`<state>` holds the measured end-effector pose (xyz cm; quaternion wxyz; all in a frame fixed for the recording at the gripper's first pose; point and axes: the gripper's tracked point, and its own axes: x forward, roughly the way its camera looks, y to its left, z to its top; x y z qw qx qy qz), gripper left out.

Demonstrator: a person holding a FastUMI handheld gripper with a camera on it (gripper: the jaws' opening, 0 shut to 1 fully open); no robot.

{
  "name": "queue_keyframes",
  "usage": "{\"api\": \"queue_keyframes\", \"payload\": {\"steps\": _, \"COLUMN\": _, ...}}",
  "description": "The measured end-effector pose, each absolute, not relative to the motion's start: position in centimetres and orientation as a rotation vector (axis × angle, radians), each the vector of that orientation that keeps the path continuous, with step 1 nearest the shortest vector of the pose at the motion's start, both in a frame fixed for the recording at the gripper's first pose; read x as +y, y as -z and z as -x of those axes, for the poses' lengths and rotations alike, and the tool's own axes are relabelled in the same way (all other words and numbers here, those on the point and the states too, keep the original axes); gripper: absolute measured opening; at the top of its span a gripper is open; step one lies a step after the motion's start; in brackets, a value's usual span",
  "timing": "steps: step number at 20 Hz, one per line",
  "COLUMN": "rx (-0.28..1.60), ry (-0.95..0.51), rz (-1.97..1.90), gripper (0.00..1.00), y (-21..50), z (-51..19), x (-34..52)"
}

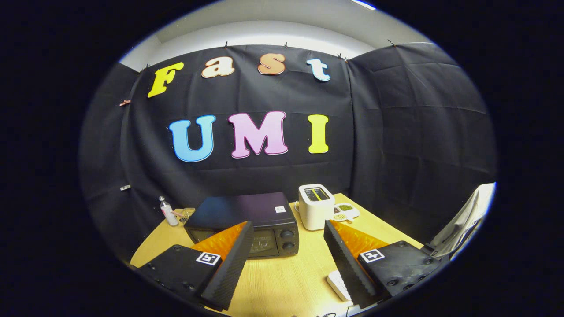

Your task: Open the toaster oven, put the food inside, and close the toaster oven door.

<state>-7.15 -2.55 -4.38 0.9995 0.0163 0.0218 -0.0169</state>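
Observation:
A black toaster oven [246, 220] stands on the wooden table [282, 277], its glass door shut and two knobs on its right side. It sits beyond my left finger, which partly hides the door. My gripper [286, 257] hovers above the table with its fingers wide apart and nothing between them. A small white plate with greenish food [345, 211] lies behind the right finger, beside a white toaster. A flat white object [339, 285] lies on the table, close against the right finger's inner side.
A white pop-up toaster [315, 206] stands right of the oven. A small clear bottle [168, 211] and a small glass object sit left of the oven near the cloth wall. A grey-white sleeve [467, 222] shows at the right.

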Motion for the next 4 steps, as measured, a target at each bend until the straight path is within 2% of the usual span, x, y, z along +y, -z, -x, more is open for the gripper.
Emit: {"api": "queue_keyframes", "payload": {"steps": 4, "rx": 0.054, "ry": 0.008, "rz": -0.034, "gripper": 0.98, "y": 4.1, "z": 8.2, "x": -2.2}}
